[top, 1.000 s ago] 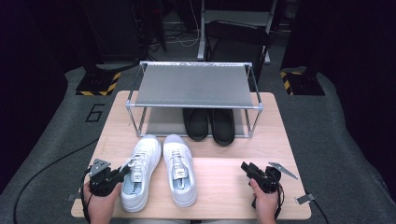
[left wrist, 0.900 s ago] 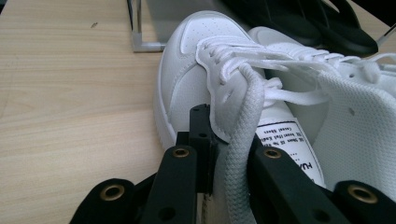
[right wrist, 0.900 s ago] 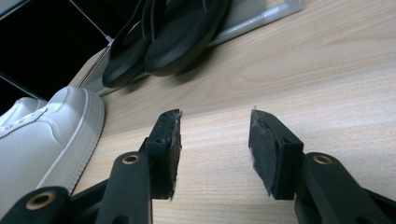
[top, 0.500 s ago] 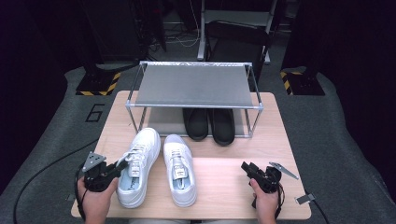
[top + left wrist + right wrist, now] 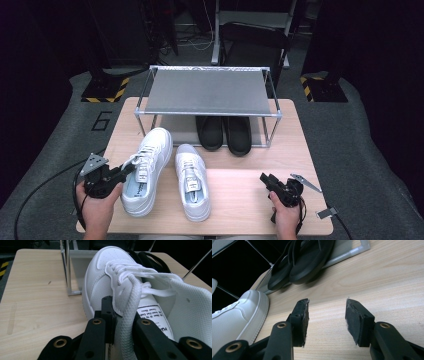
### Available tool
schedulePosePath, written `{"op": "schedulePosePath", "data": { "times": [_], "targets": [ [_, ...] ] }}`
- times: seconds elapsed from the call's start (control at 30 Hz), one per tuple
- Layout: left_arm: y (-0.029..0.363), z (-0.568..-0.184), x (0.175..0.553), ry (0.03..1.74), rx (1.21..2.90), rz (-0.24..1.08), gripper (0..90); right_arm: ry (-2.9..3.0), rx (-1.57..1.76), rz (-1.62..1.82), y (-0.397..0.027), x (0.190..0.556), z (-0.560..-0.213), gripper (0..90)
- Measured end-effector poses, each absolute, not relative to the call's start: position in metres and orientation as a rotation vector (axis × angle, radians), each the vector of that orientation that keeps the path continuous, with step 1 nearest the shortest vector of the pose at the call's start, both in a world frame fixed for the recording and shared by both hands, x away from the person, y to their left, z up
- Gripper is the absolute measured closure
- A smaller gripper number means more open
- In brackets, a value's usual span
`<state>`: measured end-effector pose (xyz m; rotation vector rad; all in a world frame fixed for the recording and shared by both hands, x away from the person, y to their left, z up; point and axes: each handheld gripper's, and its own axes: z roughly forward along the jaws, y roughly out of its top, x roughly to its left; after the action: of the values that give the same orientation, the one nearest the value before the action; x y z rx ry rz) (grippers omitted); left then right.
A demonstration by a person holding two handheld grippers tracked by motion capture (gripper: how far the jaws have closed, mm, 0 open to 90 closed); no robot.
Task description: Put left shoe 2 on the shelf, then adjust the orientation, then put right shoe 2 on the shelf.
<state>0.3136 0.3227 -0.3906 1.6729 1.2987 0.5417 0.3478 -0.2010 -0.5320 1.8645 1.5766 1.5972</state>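
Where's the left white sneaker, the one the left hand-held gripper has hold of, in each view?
High view: left white sneaker, lower left on the table.
Left gripper view: centre and right, collar between the jaws.
Right gripper view: cannot tell which sneaker's toe shows at left.
Shared landmark: black shoes under the rack.

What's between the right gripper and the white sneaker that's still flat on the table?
Bare wooden tabletop, as the high view shows. The right gripper stands open with nothing between it and the right-hand white sneaker.

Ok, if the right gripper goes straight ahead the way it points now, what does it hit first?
Bare table first, with the right gripper open. Beyond that, probably the black slippers under the rack, though depth is hard to judge.
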Motion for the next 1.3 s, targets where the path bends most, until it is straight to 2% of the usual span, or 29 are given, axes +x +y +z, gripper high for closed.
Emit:
{"op": "schedulePosePath", "data": {
  "times": [0.73,1.3],
  "targets": [
    [0.325,-0.367,0.311,1.283,1.661,0.528,83.2,1.575,1.867,1.593,-0.201,0.347,-0.532,53.2],
    [0.328,-0.334,0.311,1.256,1.652,0.556,83.2,1.577,1.864,1.587,-0.202,0.347,-0.533,53.2]
  ]
}}
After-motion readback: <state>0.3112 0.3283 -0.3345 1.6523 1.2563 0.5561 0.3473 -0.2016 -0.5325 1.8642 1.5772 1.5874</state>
